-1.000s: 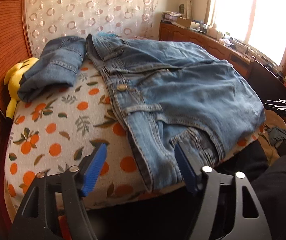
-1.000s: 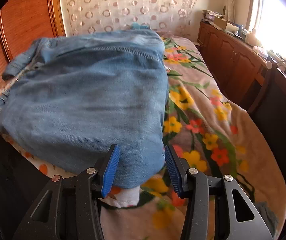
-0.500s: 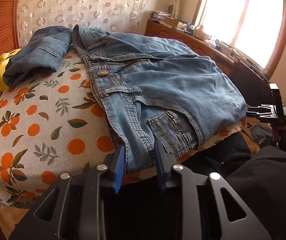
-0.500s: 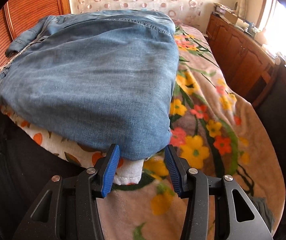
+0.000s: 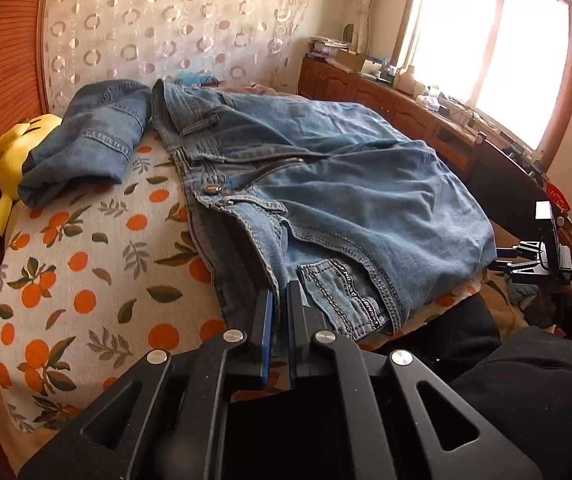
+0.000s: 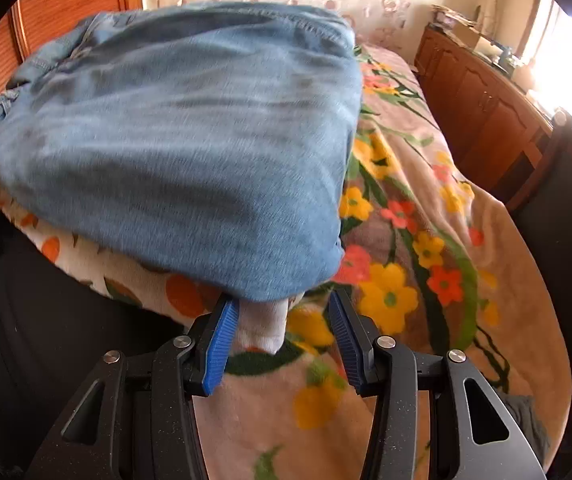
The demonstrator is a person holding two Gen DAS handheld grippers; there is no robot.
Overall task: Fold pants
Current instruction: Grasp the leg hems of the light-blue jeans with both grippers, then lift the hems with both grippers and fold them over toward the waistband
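Note:
Light blue jeans (image 5: 326, 192) lie folded in a thick stack on an orange-print cloth (image 5: 85, 272) on the bed, waistband and button toward the left. My left gripper (image 5: 280, 308) is shut on the near waistband corner of the jeans, beside a back pocket. In the right wrist view the folded end of the jeans (image 6: 189, 152) fills the upper left. My right gripper (image 6: 283, 312) is open, its blue pads just below and either side of the jeans' near corner, over the white cloth edge. The right gripper also shows at the far right of the left wrist view (image 5: 534, 260).
A second folded denim piece (image 5: 89, 140) and a yellow plush toy (image 5: 13, 152) lie near the wooden headboard. A floral blanket (image 6: 426, 240) covers the bed to the right. A wooden cabinet (image 6: 482, 96) runs below the window. Dark clothing (image 5: 526, 392) of the person is at the near edge.
My left gripper has moved in and closed on the near waistband corner of the jeans. My right gripper has stayed open and edged closer to the folded end.

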